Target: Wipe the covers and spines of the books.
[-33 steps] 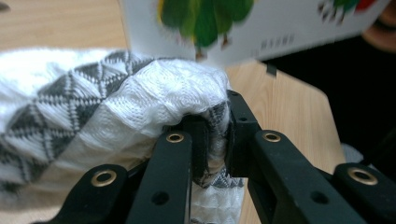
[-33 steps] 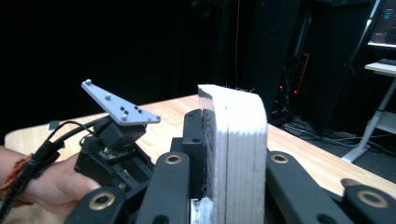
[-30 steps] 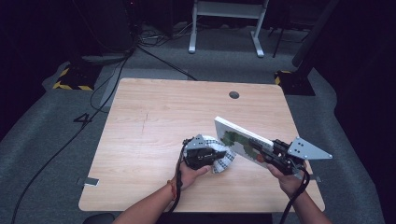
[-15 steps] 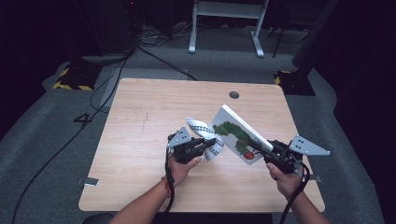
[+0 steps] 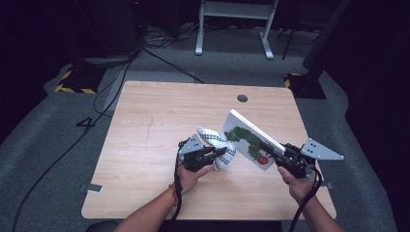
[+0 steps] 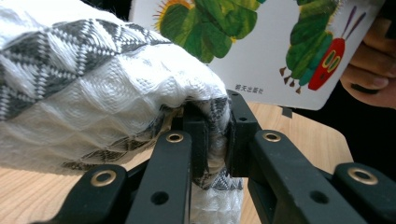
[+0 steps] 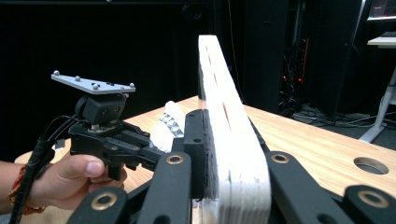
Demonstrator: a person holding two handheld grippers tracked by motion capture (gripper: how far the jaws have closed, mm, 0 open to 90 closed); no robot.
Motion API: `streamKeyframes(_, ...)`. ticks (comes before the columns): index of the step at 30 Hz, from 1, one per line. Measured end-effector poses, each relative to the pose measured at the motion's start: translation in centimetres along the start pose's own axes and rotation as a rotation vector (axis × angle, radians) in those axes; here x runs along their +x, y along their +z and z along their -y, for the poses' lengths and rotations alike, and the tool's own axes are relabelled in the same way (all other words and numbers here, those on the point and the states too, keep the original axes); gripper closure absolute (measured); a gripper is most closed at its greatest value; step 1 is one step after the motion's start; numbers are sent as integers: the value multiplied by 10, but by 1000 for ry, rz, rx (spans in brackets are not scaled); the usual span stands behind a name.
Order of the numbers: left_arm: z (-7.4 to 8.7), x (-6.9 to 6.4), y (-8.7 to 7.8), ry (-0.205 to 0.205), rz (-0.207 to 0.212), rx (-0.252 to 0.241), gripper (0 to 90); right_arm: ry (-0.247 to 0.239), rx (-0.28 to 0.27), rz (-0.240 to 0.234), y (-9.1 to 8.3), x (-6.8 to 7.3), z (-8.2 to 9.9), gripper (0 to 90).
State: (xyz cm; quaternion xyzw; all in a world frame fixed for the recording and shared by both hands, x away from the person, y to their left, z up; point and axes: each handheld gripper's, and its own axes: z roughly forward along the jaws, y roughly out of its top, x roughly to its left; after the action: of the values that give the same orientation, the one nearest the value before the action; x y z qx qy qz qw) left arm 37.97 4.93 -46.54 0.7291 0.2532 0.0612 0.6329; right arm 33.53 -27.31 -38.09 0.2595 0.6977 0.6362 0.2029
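My left gripper (image 5: 223, 152) is shut on a white cloth with a grey diamond pattern (image 5: 212, 140), held just above the wooden table (image 5: 145, 121). In the left gripper view the jaws (image 6: 215, 135) pinch a fold of the cloth (image 6: 93, 93) right in front of the book's cover (image 6: 261, 42). My right gripper (image 5: 270, 151) is shut on the lower edge of a thick white board book (image 5: 246, 137) with a green caterpillar on its cover, held up at a tilt. The right gripper view looks along the book's page edge (image 7: 224, 130), with the left gripper (image 7: 135, 154) and cloth (image 7: 166, 123) beside it.
A round cable hole (image 5: 242, 98) sits near the table's far edge. Behind the table, a white desk frame (image 5: 232, 29) stands on the dark floor among cables, with a yellow-and-black striped base (image 5: 75, 87) at far left. A small tag (image 5: 94, 188) lies at the table's near left corner.
The book has been tipped up from a flatter tilt so that its cover faces left. The cloth has come up from beside the left hand to the cover.
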Motion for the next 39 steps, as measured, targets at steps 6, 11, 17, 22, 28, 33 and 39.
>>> streamKeyframes(6,9,-6,8,-26,24,56,818,0,-6,9,-2,-3,-1,789)
streamKeyframes(11,19,-15,27,-48,53,98,818,11,-26,7,-4,-3,-3,789)
streamKeyframes(17,14,-13,28,-54,32,52,818,15,-45,-23,-2,1,-3,789)
streamKeyframes(22,-1,1,7,-58,-24,-11,818,41,-62,-44,0,2,-1,788)
streamKeyframes(28,-2,7,1,-79,-55,-20,819,47,-67,-42,1,3,0,788)
streamKeyframes(33,5,-13,20,-52,10,38,818,43,-66,-25,3,2,1,787)
streamKeyframes(39,12,-43,42,-16,93,97,817,38,-60,-25,6,5,2,787)
